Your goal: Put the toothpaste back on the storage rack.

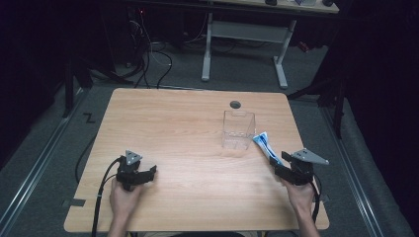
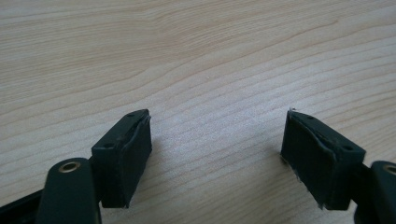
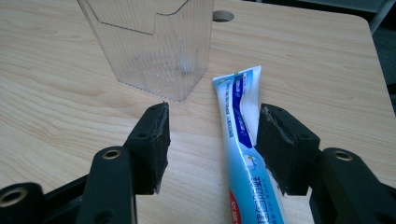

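1. a clear ribbed plastic container [image 1: 238, 129] stands upright on the counter [image 1: 173, 128], at 11 o'clock from the right gripper [image 3: 212, 140].
2. a toothpaste tube [image 3: 240, 140] lies flat between that gripper's spread jaws, touching the right one.
3. the counter's right edge lies close at 3 o'clock.
4. the left gripper [image 2: 217, 154], jaws spread, rests over bare wood.

Table [image 1: 163, 123]: clear box [image 1: 238, 129], toothpaste tube [image 1: 263, 144]

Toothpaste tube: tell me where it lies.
The toothpaste tube lies flat on the table's right side, between the clear container and the right gripper, inside its open jaws.
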Demonstrator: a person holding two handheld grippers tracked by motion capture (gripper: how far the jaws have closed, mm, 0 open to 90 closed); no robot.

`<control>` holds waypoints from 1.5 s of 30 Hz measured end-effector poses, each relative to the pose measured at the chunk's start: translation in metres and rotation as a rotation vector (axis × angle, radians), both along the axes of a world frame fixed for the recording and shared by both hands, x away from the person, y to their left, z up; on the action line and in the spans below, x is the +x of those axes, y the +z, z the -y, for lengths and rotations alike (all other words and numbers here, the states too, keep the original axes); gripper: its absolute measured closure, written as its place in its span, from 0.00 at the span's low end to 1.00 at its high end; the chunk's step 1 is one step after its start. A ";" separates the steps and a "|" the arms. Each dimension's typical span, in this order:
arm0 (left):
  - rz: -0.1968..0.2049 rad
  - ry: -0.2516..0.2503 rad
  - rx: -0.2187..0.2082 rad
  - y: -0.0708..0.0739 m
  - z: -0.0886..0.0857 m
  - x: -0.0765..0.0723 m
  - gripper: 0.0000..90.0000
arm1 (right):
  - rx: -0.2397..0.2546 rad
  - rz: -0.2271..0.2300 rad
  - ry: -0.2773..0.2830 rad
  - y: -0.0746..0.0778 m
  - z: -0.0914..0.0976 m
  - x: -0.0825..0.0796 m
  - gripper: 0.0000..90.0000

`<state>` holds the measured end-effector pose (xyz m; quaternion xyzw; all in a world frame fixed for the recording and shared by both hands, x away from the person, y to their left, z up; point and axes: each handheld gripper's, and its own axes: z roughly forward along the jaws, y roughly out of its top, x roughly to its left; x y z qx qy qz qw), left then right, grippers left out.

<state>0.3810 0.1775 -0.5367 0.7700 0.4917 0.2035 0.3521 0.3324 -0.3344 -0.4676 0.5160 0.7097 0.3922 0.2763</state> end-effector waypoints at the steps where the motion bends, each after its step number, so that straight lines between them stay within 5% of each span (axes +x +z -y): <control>1: 0.000 0.000 0.000 0.000 0.000 0.000 0.27 | -0.001 0.002 0.002 0.001 -0.001 0.002 0.49; 21: -0.001 -0.001 -0.002 0.000 0.000 0.000 0.27 | -0.031 -0.015 0.006 0.016 -0.004 0.026 0.47; 45: 0.000 -0.001 0.003 0.000 0.000 0.000 0.27 | -0.047 -0.140 0.000 0.013 0.002 0.065 0.43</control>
